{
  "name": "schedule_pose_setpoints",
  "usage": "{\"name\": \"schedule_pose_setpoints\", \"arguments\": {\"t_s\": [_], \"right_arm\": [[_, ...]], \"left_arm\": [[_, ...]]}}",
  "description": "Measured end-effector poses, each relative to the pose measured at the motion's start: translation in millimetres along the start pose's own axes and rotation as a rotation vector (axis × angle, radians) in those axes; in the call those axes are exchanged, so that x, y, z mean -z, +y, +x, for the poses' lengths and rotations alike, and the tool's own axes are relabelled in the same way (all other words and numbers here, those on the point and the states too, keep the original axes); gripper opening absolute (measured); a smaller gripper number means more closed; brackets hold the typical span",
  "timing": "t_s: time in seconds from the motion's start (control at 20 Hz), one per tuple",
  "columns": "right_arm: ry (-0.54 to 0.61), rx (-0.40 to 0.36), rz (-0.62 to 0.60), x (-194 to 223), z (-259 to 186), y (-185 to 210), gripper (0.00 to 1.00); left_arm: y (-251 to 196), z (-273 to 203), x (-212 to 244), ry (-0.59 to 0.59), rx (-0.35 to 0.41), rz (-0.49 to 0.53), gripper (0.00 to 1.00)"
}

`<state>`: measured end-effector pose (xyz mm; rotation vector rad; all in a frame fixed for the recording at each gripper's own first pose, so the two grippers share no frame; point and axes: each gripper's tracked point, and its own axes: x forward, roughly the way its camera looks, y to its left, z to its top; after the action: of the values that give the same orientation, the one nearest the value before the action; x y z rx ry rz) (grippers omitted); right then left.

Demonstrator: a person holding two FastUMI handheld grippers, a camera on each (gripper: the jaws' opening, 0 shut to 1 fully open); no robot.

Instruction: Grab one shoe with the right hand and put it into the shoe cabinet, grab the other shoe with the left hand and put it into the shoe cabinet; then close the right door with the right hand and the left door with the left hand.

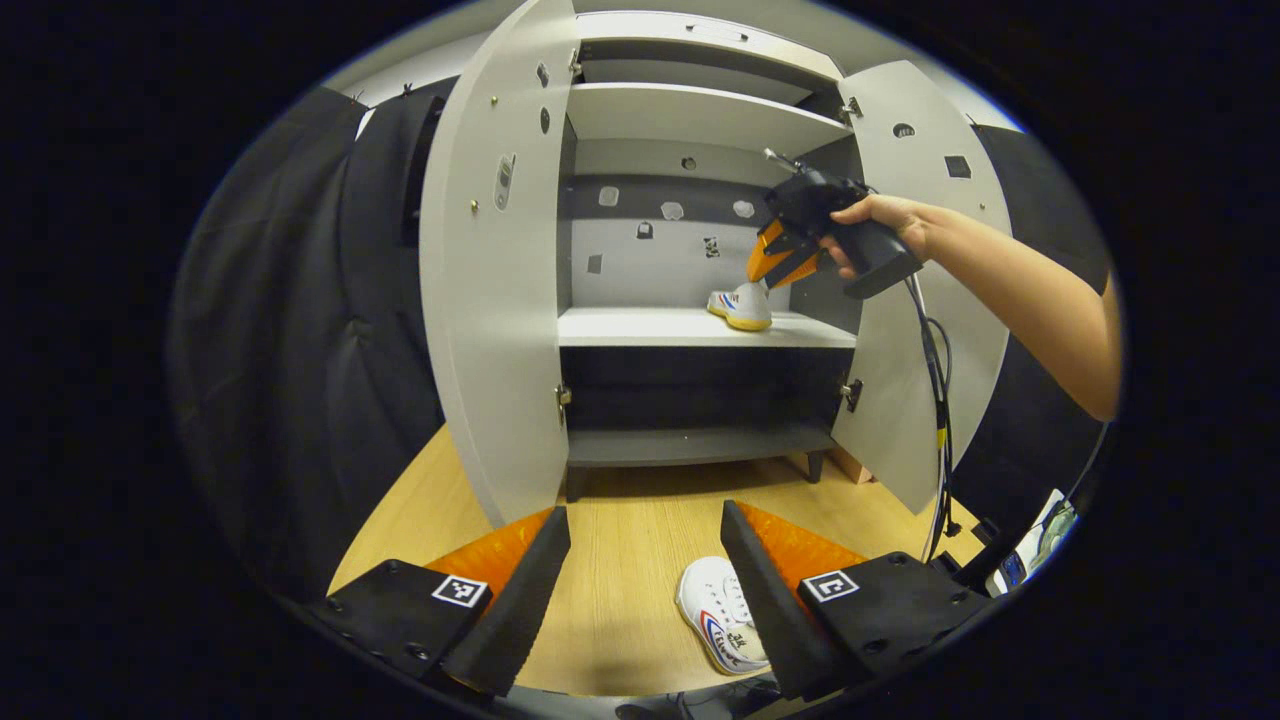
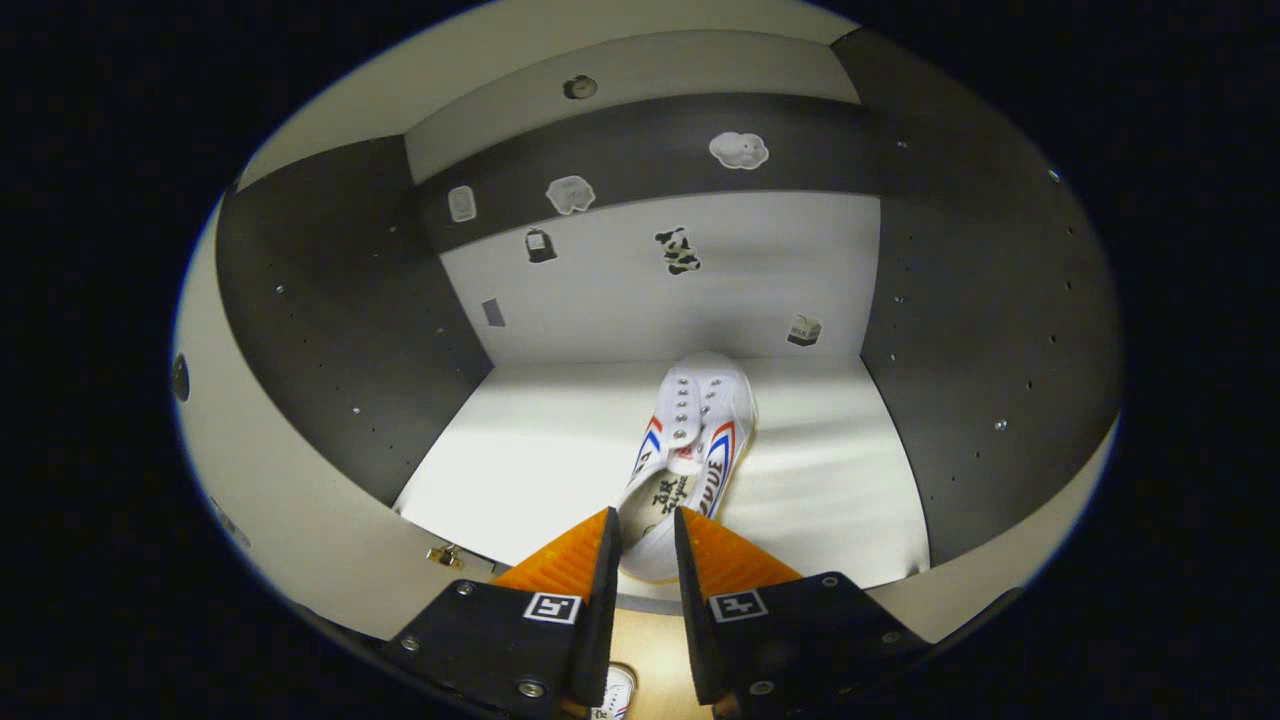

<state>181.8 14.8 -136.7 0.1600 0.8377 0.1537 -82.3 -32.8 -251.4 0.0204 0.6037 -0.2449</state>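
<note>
A white shoe with red and blue stripes [image 2: 690, 440] rests on the pale middle shelf [image 2: 520, 460] of the open shoe cabinet, toe toward the back wall. My right gripper [image 2: 645, 540] is shut on its heel, with a narrow gap between the fingers. The left gripper view shows that shoe [image 1: 742, 305] under the right gripper [image 1: 765, 272], which a hand [image 1: 885, 215] holds. The other shoe [image 1: 720, 615] lies on the wooden floor, just inside the right finger of my open left gripper [image 1: 645, 590], which hovers over it. Both cabinet doors stand open: left door [image 1: 490, 300], right door [image 1: 920, 300].
The cabinet has an upper shelf [image 1: 700, 115] and a dark lower shelf [image 1: 700, 445]. A cable [image 1: 938, 400] hangs from the right gripper in front of the right door. Black cloth walls flank the cabinet. Small stickers dot the cabinet's back wall [image 2: 620, 290].
</note>
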Motion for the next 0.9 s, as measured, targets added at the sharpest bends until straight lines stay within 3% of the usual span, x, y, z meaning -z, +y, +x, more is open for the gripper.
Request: {"name": "schedule_pose_setpoints", "arguments": {"t_s": [0.1,0.15,0.2,0.4,0.65,0.9], "right_arm": [[-0.012,-0.06,-0.013,16.9,-27.9,16.0,0.34],[-0.024,-0.086,-0.021,23.2,-41.3,22.0,0.44],[-0.042,-0.1,-0.035,28.8,-54.0,25.3,0.47],[-0.132,-0.145,-0.093,48.3,-107.0,38.4,0.63],[-0.191,-0.141,-0.137,96.4,-156.6,38.7,0.81],[-0.221,-0.15,-0.148,146.3,-190.0,30.4,0.88]], "left_arm": [[-5.6,8.6,19.7,0.067,0.009,-0.002,0.98],[-8.4,14.3,27.2,0.095,0.022,-0.008,0.95],[-13.4,18.7,36.4,0.123,0.037,-0.016,0.99],[-33.5,34.2,81.4,0.256,0.085,-0.069,0.99],[-52.7,49.7,154.2,0.456,0.12,-0.132,0.98],[-60.9,67.6,215.6,0.574,0.101,-0.109,0.98]]}}
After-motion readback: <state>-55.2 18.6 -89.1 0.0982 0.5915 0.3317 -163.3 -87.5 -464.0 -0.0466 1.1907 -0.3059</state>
